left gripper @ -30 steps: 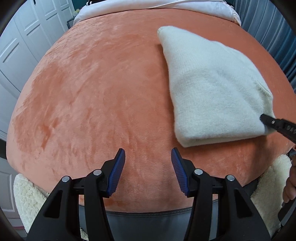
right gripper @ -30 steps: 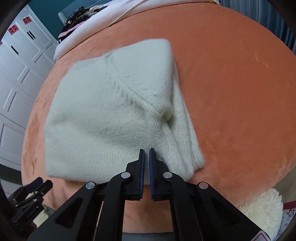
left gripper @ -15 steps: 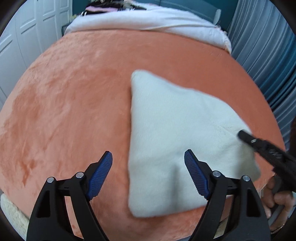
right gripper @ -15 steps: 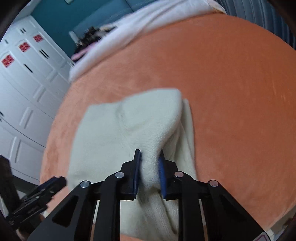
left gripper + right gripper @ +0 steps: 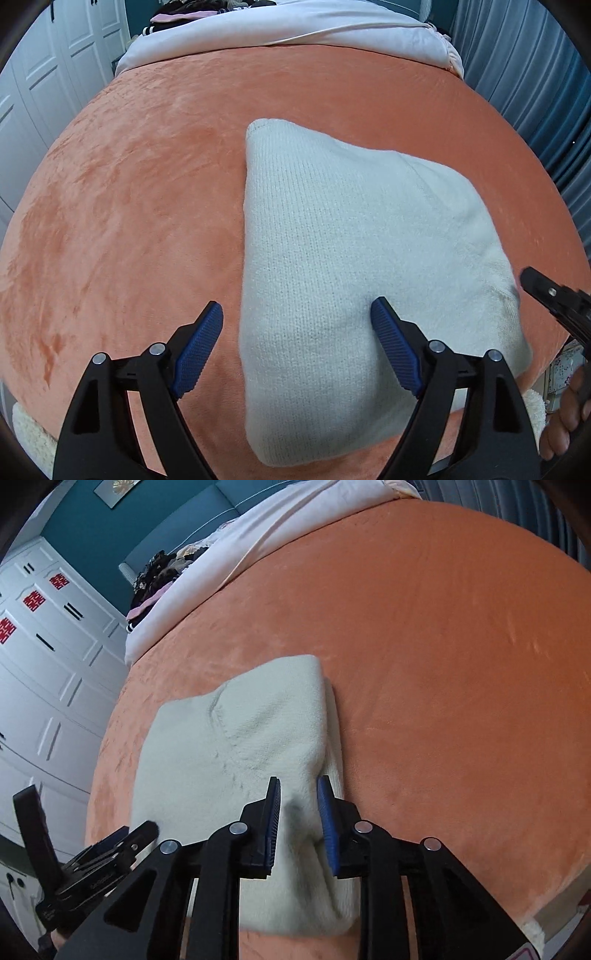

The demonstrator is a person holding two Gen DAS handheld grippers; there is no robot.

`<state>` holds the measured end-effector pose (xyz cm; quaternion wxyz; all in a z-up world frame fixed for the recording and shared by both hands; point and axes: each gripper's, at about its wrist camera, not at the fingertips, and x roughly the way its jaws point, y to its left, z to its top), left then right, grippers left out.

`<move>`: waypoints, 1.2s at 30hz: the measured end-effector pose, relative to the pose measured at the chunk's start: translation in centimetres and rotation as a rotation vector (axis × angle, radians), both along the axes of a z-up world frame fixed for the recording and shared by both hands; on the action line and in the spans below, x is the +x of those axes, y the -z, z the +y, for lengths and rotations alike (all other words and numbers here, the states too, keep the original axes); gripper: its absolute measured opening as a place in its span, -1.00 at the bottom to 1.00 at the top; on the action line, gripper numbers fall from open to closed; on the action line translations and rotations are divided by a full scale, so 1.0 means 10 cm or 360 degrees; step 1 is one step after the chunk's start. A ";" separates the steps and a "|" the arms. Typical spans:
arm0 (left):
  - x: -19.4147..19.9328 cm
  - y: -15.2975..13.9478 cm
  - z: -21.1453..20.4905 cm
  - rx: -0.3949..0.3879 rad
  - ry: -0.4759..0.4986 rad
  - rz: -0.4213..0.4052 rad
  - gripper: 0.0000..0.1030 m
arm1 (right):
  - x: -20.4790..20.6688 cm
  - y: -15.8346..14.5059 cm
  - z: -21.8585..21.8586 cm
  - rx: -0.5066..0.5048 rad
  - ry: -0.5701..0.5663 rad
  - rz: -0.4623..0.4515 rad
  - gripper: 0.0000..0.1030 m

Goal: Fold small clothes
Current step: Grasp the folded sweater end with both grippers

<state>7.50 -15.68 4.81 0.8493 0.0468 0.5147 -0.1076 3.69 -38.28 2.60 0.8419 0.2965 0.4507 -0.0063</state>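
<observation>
While folded cream knit garment lies flat on orange bedspread, left gripper straddles its near-left edge, jaws wide and opening. Right gripper brackets a raised fold, jaws opening, probably letting go.

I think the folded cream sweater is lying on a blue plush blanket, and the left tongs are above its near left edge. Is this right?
Not quite. The plush blanket is orange, not blue; the left wrist view shows this. The rest holds: the folded cream sweater lies on it, and the left tongs are above its near left edge.
</observation>
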 end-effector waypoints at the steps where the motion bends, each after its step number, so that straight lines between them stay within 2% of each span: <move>1: 0.00 0.00 0.00 0.0002 -0.0001 -0.0001 0.57 | -0.05 -0.05 0.05 -0.0010 -0.0016 -0.0023 -0.57; 4: 0.00 0.02 0.00 0.0011 0.0004 -0.0005 0.58 | -0.13 0.06 0.28 -0.0162 -0.0118 0.0072 -0.60; 6: 0.00 0.04 -0.01 0.0018 0.0010 0.0001 0.60 | -0.04 0.44 0.47 -0.0237 -0.0164 0.0225 -0.61; 7: 0.00 0.06 -0.02 0.0022 0.0015 0.0011 0.61 | -0.05 0.54 0.49 -0.0251 -0.0159 0.0213 -0.61; 10: -0.01 0.05 -0.03 0.0047 0.0020 -0.0011 0.61 | -0.05 0.40 0.44 -0.0205 -0.0131 0.0209 -0.61; 12: -0.01 0.04 -0.02 0.0036 0.0016 -0.0001 0.61 | -0.10 0.27 0.39 -0.0163 -0.0105 0.0161 -0.52; 13: -0.01 0.04 -0.02 0.0032 0.0013 0.0005 0.61 | -0.13 0.22 0.37 -0.0168 -0.0105 0.0149 -0.44; 14: -0.01 0.04 -0.01 0.0046 -0.0011 0.0020 0.62 | -0.16 0.19 0.35 -0.0182 -0.0096 0.0133 -0.17; 16: -0.02 0.02 0.00 0.0007 -0.0014 0.0042 0.68 | -0.18 0.16 0.30 -0.0207 -0.0064 0.0101 0.18; 17: -0.03 0.01 0.02 -0.0038 -0.0011 0.0059 0.73 | -0.18 0.19 0.28 -0.0206 -0.0063 0.0098 0.20; 19: -0.06 -0.01 0.06 -0.0144 -0.0009 0.0076 0.81 | -0.18 0.25 0.21 -0.0153 -0.0062 0.0115 0.24; 22: -0.04 0.07 0.13 -0.0211 -0.0054 0.0097 0.87 | -0.10 0.34 0.21 -0.0014 -0.0078 0.0126 0.37; 25: 0.08 0.28 0.22 -0.0295 -0.0124 0.0215 0.89 | 0.01 0.56 0.23 0.0100 -0.0096 0.0172 0.40; 28: 0.15 0.42 0.30 -0.0435 -0.0177 0.0296 0.91 | 0.10 0.75 0.18 0.0294 -0.0078 0.0165 0.51; 29: 0.18 0.46 0.30 -0.0487 -0.0175 0.0337 0.91 | 0.13 0.78 0.16 0.0339 -0.0070 0.0163 0.46; 30: 0.20 0.47 0.30 -0.0535 -0.0161 0.0376 0.80 | 0.18 0.78 0.15 0.0351 -0.0071 0.0159 0.39; 31: 0.21 0.45 0.28 -0.0543 -0.0150 0.0392 0.75 | 0.21 0.74 0.16 0.0330 -0.0088 0.0145 0.09; 32: 0.21 0.40 0.25 -0.0519 -0.0150 0.0383 0.62 | 0.23 0.67 0.17 0.0303 -0.0107 0.0120 -0.28; 33: 0.20 0.32 0.24 -0.0523 -0.0138 0.0368 0.46 | 0.23 0.56 0.17 0.0301 -0.0124 0.0082 -0.31; 36: 0.11 0.08 0.25 -0.0599 -0.0037 0.0307 0.29 | 0.12 0.14 0.13 0.0277 -0.0148 -0.0097 -0.40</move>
